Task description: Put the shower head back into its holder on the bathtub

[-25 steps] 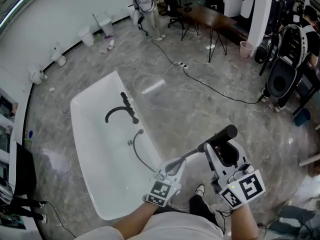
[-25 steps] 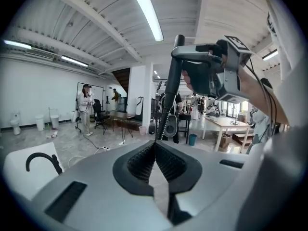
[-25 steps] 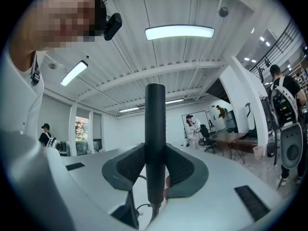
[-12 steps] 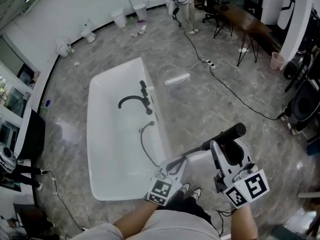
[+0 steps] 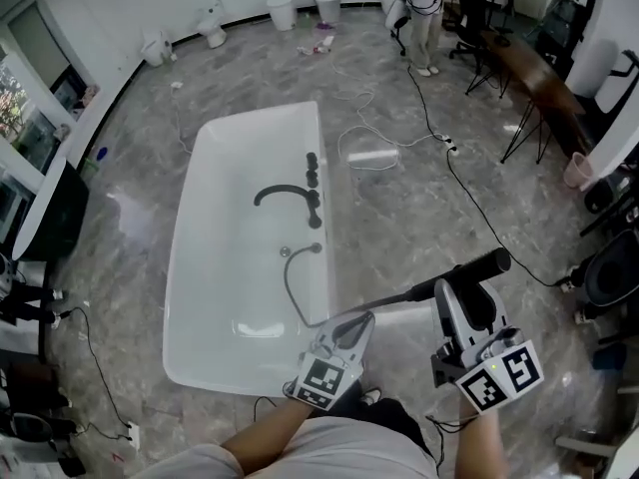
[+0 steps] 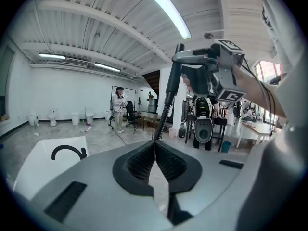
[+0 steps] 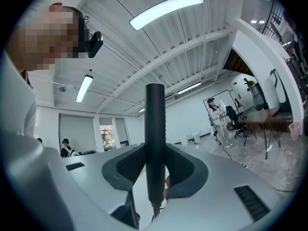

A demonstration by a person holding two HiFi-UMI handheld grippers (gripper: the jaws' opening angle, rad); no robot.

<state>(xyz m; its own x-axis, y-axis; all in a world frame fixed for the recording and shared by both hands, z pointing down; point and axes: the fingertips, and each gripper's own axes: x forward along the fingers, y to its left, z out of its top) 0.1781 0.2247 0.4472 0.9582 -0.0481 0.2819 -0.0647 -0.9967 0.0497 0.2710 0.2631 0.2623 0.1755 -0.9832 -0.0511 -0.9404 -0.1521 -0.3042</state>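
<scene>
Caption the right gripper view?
Black shower head upright between the shut jaws of the right gripper, under a ceiling light.

Left claw [image 5: 347,327]: jaws shut, ribbed pads meeting along their whole line with no gap. It points forward and slightly down, marker cube on the side toward the body.

Right claw [image 5: 469,289]: jaws clamped on the dark handle of the shower head [image 5: 477,266], one pad on each side. It is held about level, marker cube toward the body.

Both claws sit side by side in front of the torso, near each other but apart. Left forearm [image 5: 262,433] and right forearm [image 5: 481,449] enter from the bottom edge.
</scene>
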